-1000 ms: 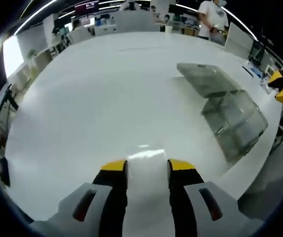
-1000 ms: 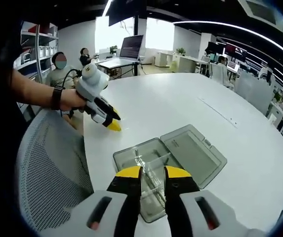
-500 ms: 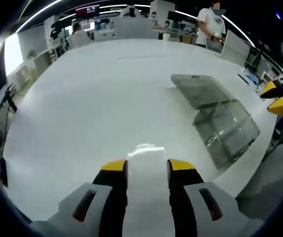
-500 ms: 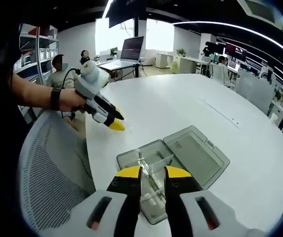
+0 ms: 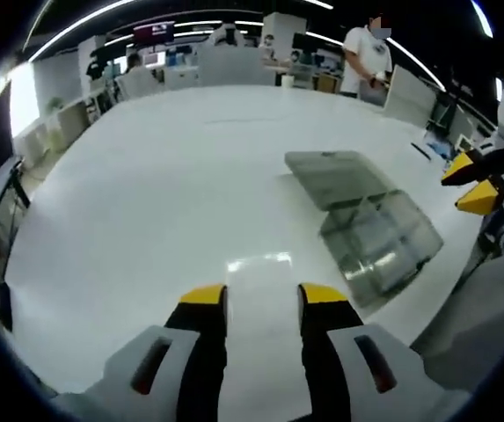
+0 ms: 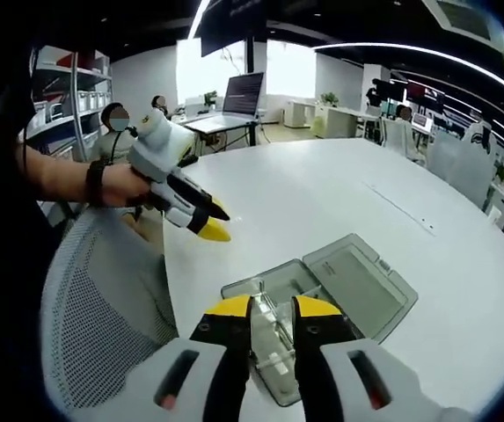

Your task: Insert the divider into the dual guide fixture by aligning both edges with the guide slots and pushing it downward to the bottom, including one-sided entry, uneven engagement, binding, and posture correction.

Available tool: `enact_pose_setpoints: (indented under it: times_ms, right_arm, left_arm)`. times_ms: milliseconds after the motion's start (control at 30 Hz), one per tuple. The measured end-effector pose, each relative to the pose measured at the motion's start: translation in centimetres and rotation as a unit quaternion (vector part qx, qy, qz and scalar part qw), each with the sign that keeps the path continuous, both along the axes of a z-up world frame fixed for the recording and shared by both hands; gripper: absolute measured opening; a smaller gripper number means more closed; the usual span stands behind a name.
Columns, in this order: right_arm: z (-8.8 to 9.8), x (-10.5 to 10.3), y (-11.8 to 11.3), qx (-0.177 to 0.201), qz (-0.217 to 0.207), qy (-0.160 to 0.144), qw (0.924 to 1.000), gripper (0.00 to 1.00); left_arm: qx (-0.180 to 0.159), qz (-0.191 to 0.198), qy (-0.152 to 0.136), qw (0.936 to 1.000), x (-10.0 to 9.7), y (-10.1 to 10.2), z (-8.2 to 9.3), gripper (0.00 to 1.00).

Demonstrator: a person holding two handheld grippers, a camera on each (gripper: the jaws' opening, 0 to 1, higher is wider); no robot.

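In the right gripper view the right gripper rises at the bottom centre, its jaws narrowly apart and holding nothing, poised directly over the clear dual guide fixture. The fixture's open lid lies to the right, and its long axis runs from lower left to upper right. A divider seems to sit inside it, though the clear plastic blurs it. The left gripper, also narrowly open and empty, hangs well apart at the upper left over the white table, so the right one is nearer.
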State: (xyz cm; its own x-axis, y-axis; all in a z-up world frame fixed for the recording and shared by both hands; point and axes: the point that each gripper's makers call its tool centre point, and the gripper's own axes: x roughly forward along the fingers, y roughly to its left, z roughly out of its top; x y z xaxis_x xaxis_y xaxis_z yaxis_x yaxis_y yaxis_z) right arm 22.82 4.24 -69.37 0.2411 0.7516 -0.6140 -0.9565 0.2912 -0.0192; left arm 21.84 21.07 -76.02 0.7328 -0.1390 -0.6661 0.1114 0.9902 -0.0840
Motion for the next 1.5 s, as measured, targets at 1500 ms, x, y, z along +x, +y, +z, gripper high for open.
enact_pose_setpoints:
  times_ms: [1500]
  right_arm:
    - [2.5,-2.1,4.3,0.073,0.032,0.054,0.9954,0.12]
  left_arm:
    - [0.028,-0.104,-0.124,0.9865,-1.9,-6.7,5.7,0.3]
